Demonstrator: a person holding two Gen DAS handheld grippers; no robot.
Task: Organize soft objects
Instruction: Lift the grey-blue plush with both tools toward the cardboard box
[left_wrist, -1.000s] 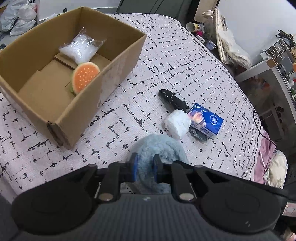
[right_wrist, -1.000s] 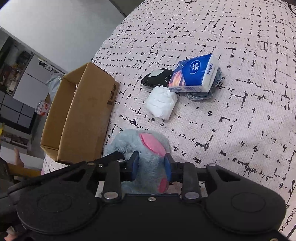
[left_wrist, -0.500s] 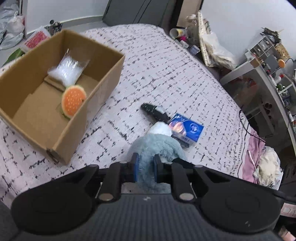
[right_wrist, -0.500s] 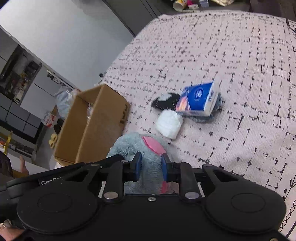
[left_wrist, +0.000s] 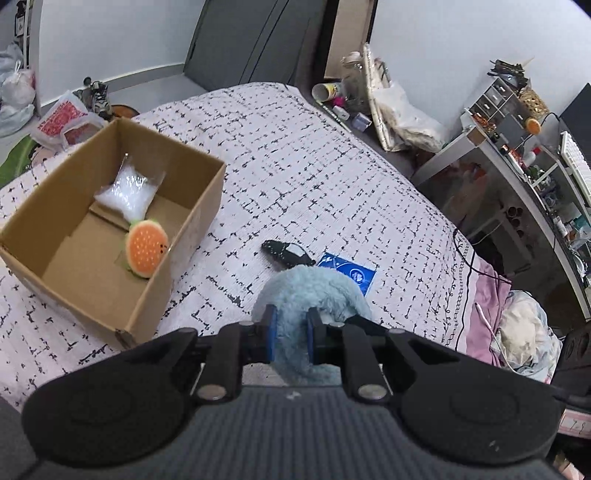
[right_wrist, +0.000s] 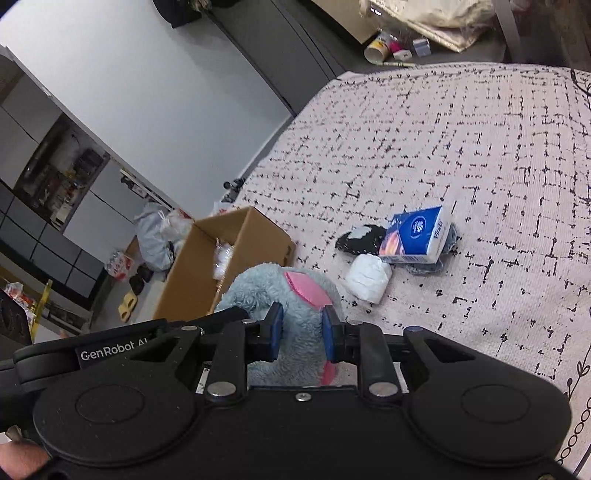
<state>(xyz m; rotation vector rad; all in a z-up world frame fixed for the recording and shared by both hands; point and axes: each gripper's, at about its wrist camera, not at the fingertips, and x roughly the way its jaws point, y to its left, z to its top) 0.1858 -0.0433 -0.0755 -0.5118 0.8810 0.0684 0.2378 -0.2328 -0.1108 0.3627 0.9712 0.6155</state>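
Between both pairs of tongs, above the patterned bed, hangs a blue plush toy. The left tongs are closed on its furry body and the right tongs pinch it beside a pink ear. It looks light, very soft and easily squashed, so a grip on the thick body should hold better than one on a floppy ear, and it may sag or swing. The cardboard box, holding an orange burger plush and a clear bag, sits just to the left. The toy's lower half is hidden behind the tongs, and it covers part of the tissue pack, white bundle and black item.
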